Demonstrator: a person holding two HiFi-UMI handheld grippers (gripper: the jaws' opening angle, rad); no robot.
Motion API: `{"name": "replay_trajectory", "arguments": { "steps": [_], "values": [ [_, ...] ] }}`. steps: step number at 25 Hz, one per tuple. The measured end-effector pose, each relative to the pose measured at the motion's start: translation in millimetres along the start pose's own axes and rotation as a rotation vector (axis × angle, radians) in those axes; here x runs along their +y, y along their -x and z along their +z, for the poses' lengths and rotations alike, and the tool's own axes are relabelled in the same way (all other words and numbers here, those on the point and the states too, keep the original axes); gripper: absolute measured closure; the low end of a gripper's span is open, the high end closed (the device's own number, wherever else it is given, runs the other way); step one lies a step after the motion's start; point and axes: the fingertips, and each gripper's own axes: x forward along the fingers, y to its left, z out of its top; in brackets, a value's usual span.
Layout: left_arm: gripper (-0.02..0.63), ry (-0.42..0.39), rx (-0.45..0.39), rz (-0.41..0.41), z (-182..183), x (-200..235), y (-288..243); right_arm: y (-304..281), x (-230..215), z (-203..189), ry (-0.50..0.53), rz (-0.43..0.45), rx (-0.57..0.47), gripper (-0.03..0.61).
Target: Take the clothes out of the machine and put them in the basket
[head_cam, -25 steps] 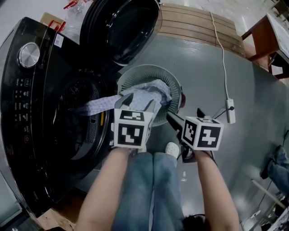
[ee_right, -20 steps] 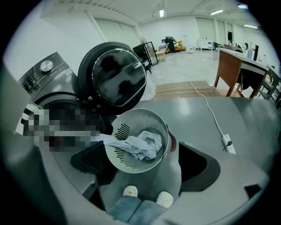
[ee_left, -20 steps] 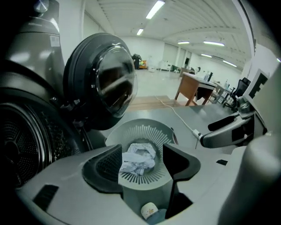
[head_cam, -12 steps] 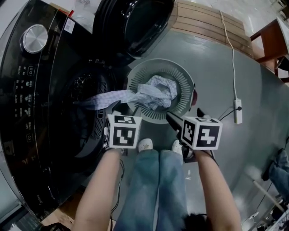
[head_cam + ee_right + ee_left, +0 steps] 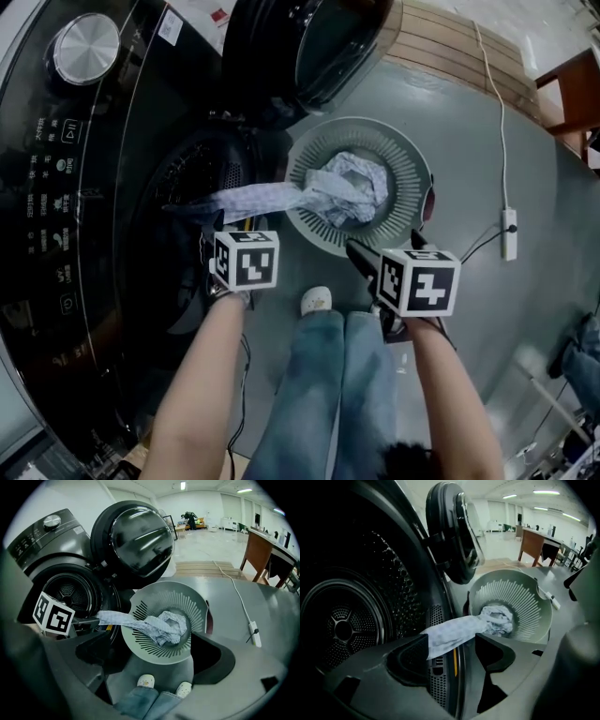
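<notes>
Beside the black washing machine [image 5: 75, 187], with its round door [image 5: 309, 47] swung wide, we see the pale green basket [image 5: 413, 174] standing on the grey floor, close against the machine's front. Most of the light blue patterned garment [image 5: 352, 187] lies bunched in the bottom of the basket. One long tail of it stretches over the rim and reaches the edge of the door opening. Our left gripper [image 5: 452, 644] points steeply down at that opening, with the perforated drum [image 5: 342, 630] on its left. Its jaws stand apart and have just been opening a little; the tail's end shows in the gap beyond them, and neither pad presses on it. Our right gripper [image 5: 149, 634] hangs over the near side of the basket with its jaws wide and nothing between them. Below it we see jeans [image 5: 347, 394] and white shoes [image 5: 316, 300].
</notes>
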Motion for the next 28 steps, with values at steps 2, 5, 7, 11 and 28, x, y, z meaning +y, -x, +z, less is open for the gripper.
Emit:
{"name": "replay_trajectory", "arguments": {
  "steps": [2,5,7,11,28],
  "values": [
    [0.316,0.013,0.018,0.026,-7.3,10.1,-12.1,-5.4,3.2,-0.7,0.008,-0.001,0.006,0.046],
    [0.307,0.013,0.034,0.060,-17.3,22.9,-30.3,-12.3,5.6,-2.1,0.011,-0.005,0.009,0.046],
    [0.293,0.001,0.045,0.091,-24.3,31.8,-41.3,-17.1,6.1,-5.4,0.012,-0.006,0.016,0.046],
    [0.275,0.039,0.079,0.109,-38.9,45.3,-61.8,-27.1,4.4,-14.0,0.010,-0.015,0.037,0.046],
    [0.286,0.095,0.154,-0.003,-39.8,46.7,-86.7,-50.3,6.7,-11.2,-0.004,-0.039,0.049,0.047]
  ]
}}
